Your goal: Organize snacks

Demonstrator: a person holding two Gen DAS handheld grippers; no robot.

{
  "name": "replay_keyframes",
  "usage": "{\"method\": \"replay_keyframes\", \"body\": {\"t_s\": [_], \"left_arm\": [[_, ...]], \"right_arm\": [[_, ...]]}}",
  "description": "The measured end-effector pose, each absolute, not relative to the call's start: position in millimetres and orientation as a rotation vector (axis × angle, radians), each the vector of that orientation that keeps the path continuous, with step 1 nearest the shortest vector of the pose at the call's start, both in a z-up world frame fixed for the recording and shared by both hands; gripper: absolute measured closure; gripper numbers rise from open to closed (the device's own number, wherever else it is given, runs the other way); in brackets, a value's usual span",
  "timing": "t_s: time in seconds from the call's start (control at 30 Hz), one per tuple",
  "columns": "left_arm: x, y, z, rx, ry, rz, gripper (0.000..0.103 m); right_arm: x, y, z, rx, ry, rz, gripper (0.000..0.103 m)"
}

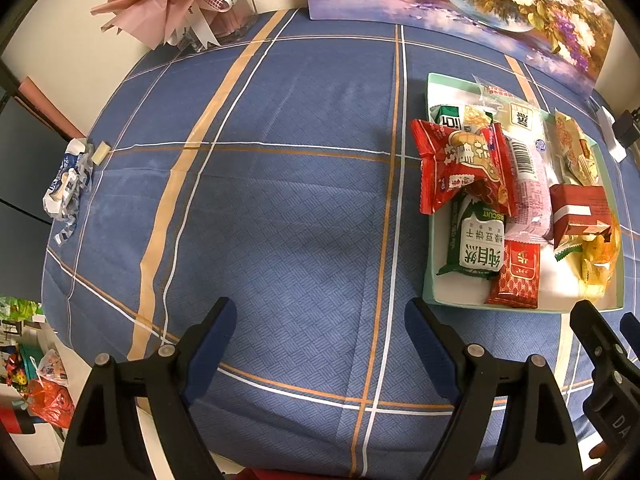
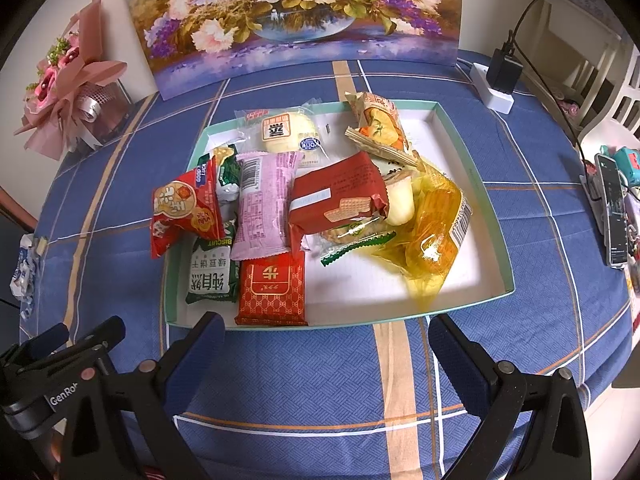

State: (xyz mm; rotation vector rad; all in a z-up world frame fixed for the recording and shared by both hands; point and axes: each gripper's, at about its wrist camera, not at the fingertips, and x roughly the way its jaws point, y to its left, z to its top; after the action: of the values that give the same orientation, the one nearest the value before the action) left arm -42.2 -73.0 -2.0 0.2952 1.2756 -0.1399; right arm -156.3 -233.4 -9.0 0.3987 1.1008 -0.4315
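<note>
A shallow white tray with a mint-green rim (image 2: 472, 168) (image 1: 430, 264) sits on the blue checked tablecloth and holds several snack packets: a red rice-cracker bag (image 2: 184, 212) (image 1: 452, 164), a pink packet (image 2: 264, 204), a dark red wafer pack (image 2: 340, 196) (image 1: 580, 204), a green biscuit packet (image 2: 210, 272) (image 1: 478, 244), a red patterned packet (image 2: 272, 288) and a yellow bag (image 2: 432, 236). My left gripper (image 1: 320, 316) hovers open over bare cloth, left of the tray. My right gripper (image 2: 326, 330) stands open just in front of the tray's near edge, nothing between its fingers.
A crumpled blue-and-white wrapper (image 1: 66, 184) lies at the table's left edge. A pink bouquet (image 2: 68, 84) and a flower painting (image 2: 304, 12) stand at the back. A power strip with charger (image 2: 498, 84) and a phone (image 2: 612, 212) are at the right.
</note>
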Motion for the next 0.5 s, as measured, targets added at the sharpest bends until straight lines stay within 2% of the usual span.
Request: {"method": "replay_keyframes", "body": {"t_s": [0.5], "left_arm": [[-42.4, -72.9, -3.4, 0.294, 1.278, -0.14, 0.017]], "right_arm": [[-156.0, -233.0, -10.0, 0.399, 1.102, -0.433, 0.0]]}}
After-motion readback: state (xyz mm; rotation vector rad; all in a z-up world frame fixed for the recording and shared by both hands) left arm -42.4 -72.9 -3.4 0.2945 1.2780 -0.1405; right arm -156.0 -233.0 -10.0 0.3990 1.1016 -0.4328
